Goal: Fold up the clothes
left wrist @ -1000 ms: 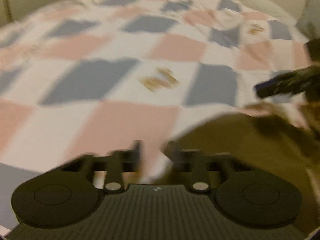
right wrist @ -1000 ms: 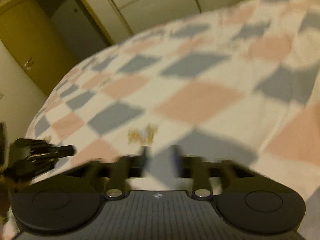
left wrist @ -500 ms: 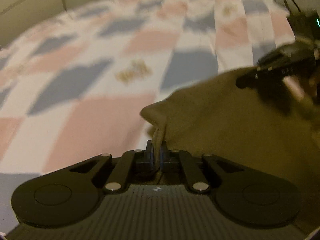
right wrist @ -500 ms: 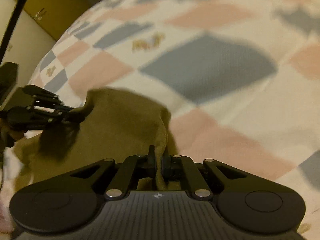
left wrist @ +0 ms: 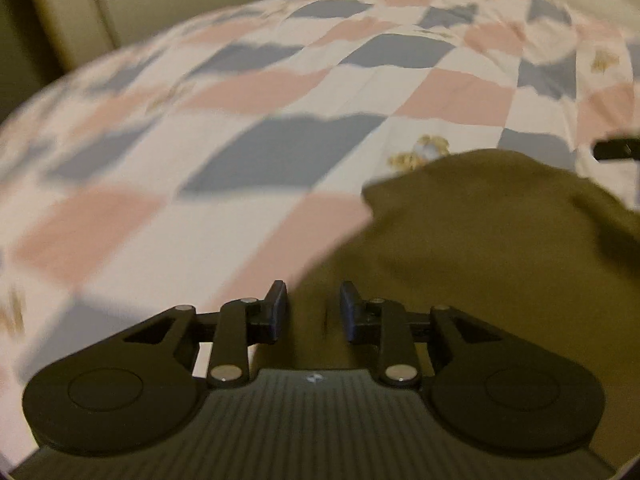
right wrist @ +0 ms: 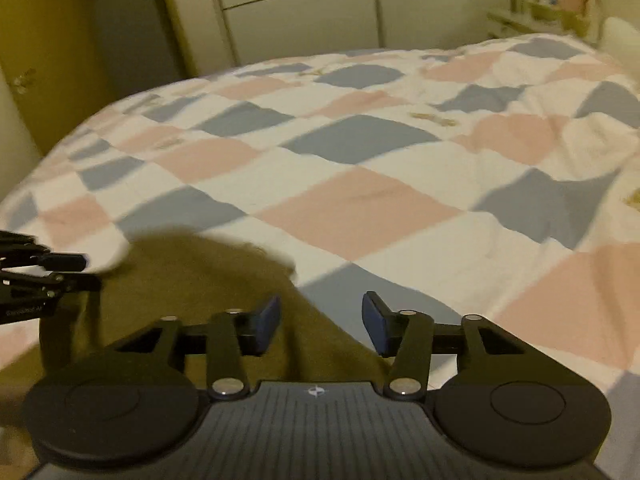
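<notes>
Left-wrist view puts the olive garment (left wrist: 500, 248) on the checked bedspread (left wrist: 280, 148) at four o'clock. My left gripper (left wrist: 313, 306) and right gripper (right wrist: 320, 322) both gape, holding nothing – mid-fold or finished, I can't say (edges blurred).

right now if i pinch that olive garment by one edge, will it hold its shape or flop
Likely flop: the olive garment lies slumped in soft rounded folds on the checked quilt. It probably drapes and trails when lifted. It looks light and not slippery, though blur limits certainty.
</notes>
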A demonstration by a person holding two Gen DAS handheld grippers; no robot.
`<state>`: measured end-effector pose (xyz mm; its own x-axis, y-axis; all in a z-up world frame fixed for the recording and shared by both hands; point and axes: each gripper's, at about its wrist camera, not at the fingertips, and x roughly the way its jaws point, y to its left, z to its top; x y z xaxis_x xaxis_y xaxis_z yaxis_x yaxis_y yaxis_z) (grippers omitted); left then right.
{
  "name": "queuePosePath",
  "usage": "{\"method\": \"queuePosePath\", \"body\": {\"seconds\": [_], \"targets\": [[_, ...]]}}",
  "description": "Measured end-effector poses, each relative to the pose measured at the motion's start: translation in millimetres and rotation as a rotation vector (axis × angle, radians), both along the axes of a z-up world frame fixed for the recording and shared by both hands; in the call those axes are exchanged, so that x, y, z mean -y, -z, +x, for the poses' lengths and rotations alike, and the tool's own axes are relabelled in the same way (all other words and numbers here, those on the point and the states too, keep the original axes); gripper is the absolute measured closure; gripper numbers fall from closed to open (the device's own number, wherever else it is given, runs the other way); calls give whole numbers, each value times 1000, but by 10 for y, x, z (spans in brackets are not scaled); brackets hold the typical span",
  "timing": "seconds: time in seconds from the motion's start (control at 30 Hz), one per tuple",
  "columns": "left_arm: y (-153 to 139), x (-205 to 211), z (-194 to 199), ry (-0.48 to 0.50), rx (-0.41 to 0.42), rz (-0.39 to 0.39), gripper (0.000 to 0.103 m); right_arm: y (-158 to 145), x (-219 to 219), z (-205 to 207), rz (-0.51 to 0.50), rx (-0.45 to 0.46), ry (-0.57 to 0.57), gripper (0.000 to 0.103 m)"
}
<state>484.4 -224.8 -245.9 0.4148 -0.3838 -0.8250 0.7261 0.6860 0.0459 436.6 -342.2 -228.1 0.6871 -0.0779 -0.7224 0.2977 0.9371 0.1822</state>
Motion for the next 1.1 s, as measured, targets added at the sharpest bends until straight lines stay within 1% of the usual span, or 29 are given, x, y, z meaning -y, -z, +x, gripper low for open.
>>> {"method": "queuePosePath", "body": {"seconds": [0.03,0.07,0.1,0.13,0.2,0.27,0.33,0.37,0.43,0.47,0.5,0.53,0.57,0.6,0.63,0.67,0.7,0.73,0.77,0.8,0.83,0.87,0.93,0.97,1.03,1.07,1.1], "targets": [[-39,-184,-94,-22,-28,-25,73,6,33,-144,27,12,30,39],[-76,-381,-198,-44,-60,-48,72,12,65,-288,53,24,59,39],[-104,-581,-326,-66,-100,-70,71,4,104,-484,101,42,85,39],[-115,-808,-502,-90,-152,-88,71,-5,138,-646,143,52,99,39],[-86,-1239,-898,-146,-263,-104,71,-11,175,-1135,264,63,136,38],[-40,-1634,-1321,-205,-379,-105,71,53,170,-1682,396,54,190,38],[25,-2047,-1708,-271,-487,-114,68,114,76,-2199,489,7,232,38],[51,-2193,-1887,-303,-537,-132,66,154,-4,-2467,517,-29,248,38],[104,-2487,-2244,-365,-636,-169,52,243,-194,-2977,561,-110,277,37],[136,-2586,-2397,-386,-666,-182,48,289,-285,-3230,589,-149,293,35],[172,-2644,-2529,-398,-678,-192,44,336,-358,-3443,618,-181,317,32],[213,-2674,-2628,-399,-681,-192,45,379,-427,-3638,637,-209,345,30],[266,-2668,-2698,-394,-672,-178,47,418,-504,-3838,654,-229,366,30],[309,-2642,-2753,-390,-659,-162,55,451,-559,-3973,675,-235,375,27],[329,-2602,-2792,-377,-644,-155,73,483,-605,-4071,700,-233,380,21],[326,-2579,-2826,-361,-630,-149,85,538,-654,-4146,719,-232,384,19],[312,-2577,-2858,-348,-619,-140,100,570,-697,-4163,723,-234,374,19],[298,-2575,-2891,-336,-608,-131,100,599,-740,-4174,725,-237,363,26],[284,-2572,-2923,-323,-597,-122,101,615,-789,-4162,719,-235,339,36],[271,-2570,-2956,-310,-586,-112,101,635,-833,-4124,722,-246,308,70],[257,-2567,-2988,-298,-574,-103,101,656,-862,-4089,735,-264,281,99],[243,-2565,-3021,-285,-563,-94,101,635,-854,-4064,733,-265,266,99],[215,-2560,-3086,-260,-541,-76,101,478,-886,-4077,670,-245,226,99],[201,-2557,-3118,-247,-529,-67,101,391,-896,-4138,655,-235,214,100],[173,-2552,-3183,-222,-507,-48,100,254,-830,-4264,640,-223,229,100],[159,-2550,-3216,-209,-496,-39,100,239,-807,-4320,624,-232,239,101],[230,-2494,-3247,-196,-482,6,99,232,-785,-4375,606,-243,248,101]]}}
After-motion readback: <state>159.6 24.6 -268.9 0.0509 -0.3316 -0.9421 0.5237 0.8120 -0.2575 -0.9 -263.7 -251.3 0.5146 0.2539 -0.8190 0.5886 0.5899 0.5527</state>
